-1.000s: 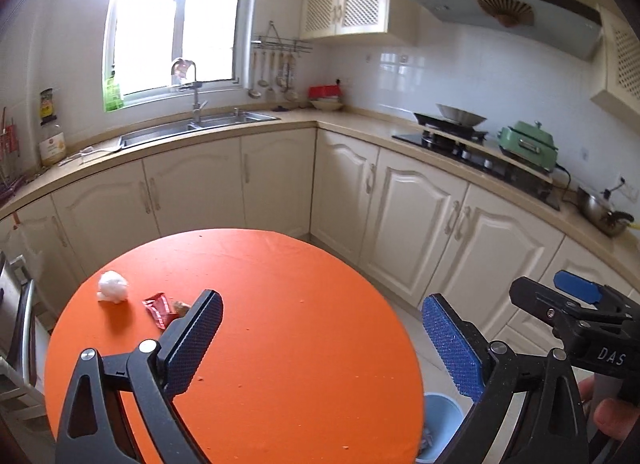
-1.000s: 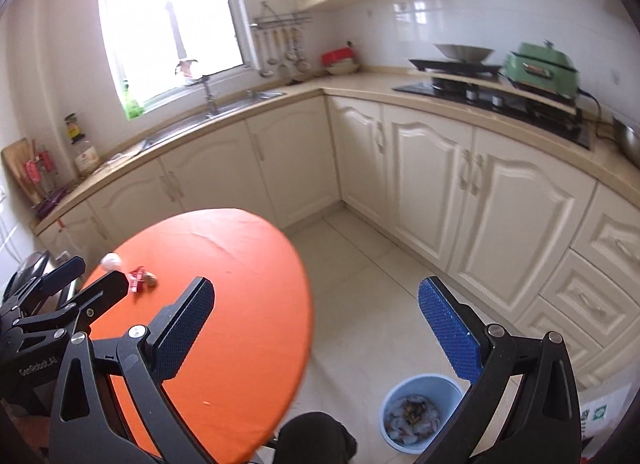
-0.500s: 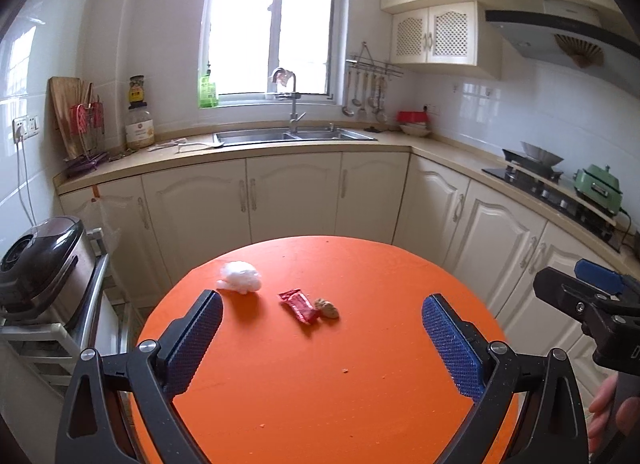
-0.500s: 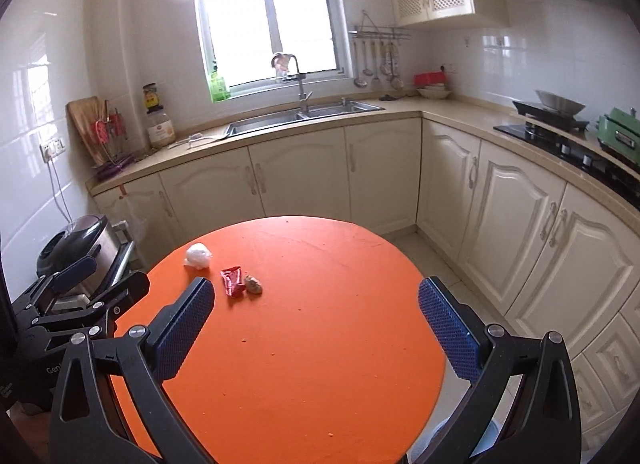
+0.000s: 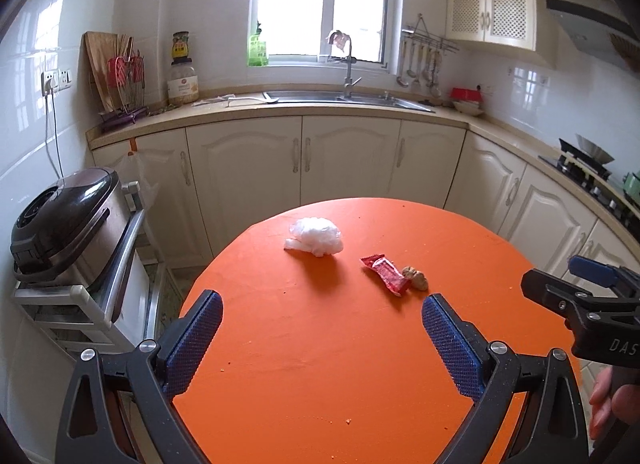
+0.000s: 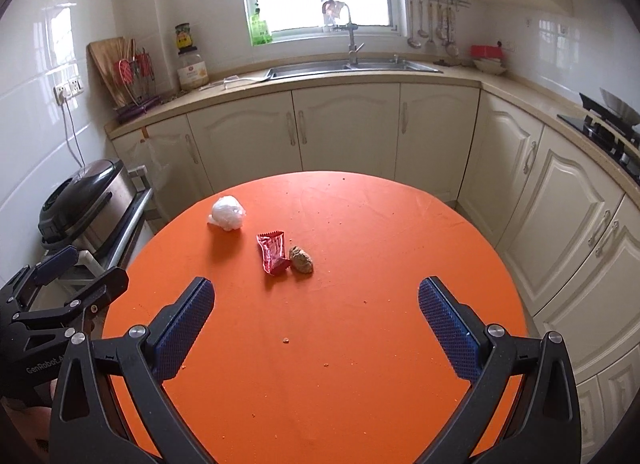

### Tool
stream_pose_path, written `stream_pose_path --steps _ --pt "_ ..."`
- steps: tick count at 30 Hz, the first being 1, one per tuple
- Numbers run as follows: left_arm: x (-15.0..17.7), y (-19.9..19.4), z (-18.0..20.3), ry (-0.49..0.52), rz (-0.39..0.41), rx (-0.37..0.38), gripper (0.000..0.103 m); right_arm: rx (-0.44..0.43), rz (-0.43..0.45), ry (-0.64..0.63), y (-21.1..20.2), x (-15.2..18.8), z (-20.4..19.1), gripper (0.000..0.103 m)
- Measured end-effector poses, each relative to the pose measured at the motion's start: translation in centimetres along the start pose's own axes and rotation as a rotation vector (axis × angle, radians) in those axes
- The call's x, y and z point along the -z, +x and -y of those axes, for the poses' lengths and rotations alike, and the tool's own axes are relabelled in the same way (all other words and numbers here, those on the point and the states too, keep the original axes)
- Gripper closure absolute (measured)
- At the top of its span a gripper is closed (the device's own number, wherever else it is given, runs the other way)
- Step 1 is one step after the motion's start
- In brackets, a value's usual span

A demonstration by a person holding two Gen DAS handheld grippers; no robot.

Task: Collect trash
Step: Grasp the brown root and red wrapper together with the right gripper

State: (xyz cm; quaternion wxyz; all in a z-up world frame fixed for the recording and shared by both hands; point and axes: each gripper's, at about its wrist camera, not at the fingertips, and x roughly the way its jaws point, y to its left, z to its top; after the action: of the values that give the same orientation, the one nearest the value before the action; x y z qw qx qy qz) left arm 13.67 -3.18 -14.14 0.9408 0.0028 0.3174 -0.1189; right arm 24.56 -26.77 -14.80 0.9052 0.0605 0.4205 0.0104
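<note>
While both the left gripper [image 5: 322, 306] and right gripper [image 6: 316, 294] are held wide apart and empty, three scraps are counted on the orange table [image 6: 360, 344]: one white wad [image 6: 227, 213], one red wrapper [image 6: 273, 252], one brown lump [image 6: 301, 259].

We note a matt orange tabletop [image 6: 360, 344], a glossy red foil wrapper [image 6: 273, 252], a crumpled translucent plastic wad [image 6: 227, 213], a rough brown lump [image 6: 301, 259], and knurled blue pads [image 6: 184, 328] on matt black plastic.

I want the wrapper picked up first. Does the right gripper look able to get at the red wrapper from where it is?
Probably yes. The right gripper is open and empty above the orange table, and the red wrapper lies flat ahead with bare tabletop between. The brown lump sits close beside it and may get nudged.
</note>
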Motion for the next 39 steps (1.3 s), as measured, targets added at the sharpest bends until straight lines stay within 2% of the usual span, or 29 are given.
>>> stream_pose_path --steps 4,14,17,22,24,26,28,39 --pt "-1.7 3.8 0.5 -0.015 -0.044 -0.008 0.005 -0.014 -0.066 -0.007 4.5 -0.2 0.4 0.002" --pt "-5.4 14.2 2.6 -0.024 -0.139 -0.019 0.005 -0.064 -0.22 -0.028 14.7 -0.3 1.1 0.035" --pt "-6.1 16.8 3.1 -0.018 -0.156 -0.02 0.005 -0.074 -0.242 -0.047 16.4 -0.3 1.0 0.039" --pt "-7.4 20.0 3.8 -0.012 -0.174 -0.025 0.005 -0.083 -0.237 -0.078 17.7 -0.6 0.6 0.046" --pt "-7.8 21.1 3.9 -0.01 -0.183 -0.026 0.005 -0.088 -0.235 -0.093 17.9 -0.8 0.5 0.054" --pt "-8.3 22.0 4.2 -0.006 -0.185 -0.028 0.005 -0.106 -0.237 -0.112 18.0 -0.8 0.1 0.068" --pt "-8.6 22.8 4.2 -0.009 -0.187 -0.025 0.005 -0.116 -0.239 -0.127 17.9 -0.8 -0.4 0.077" --pt "-10.8 26.4 3.3 -0.002 -0.164 -0.056 0.005 -0.151 -0.229 -0.081 17.4 -0.8 0.0 0.078"
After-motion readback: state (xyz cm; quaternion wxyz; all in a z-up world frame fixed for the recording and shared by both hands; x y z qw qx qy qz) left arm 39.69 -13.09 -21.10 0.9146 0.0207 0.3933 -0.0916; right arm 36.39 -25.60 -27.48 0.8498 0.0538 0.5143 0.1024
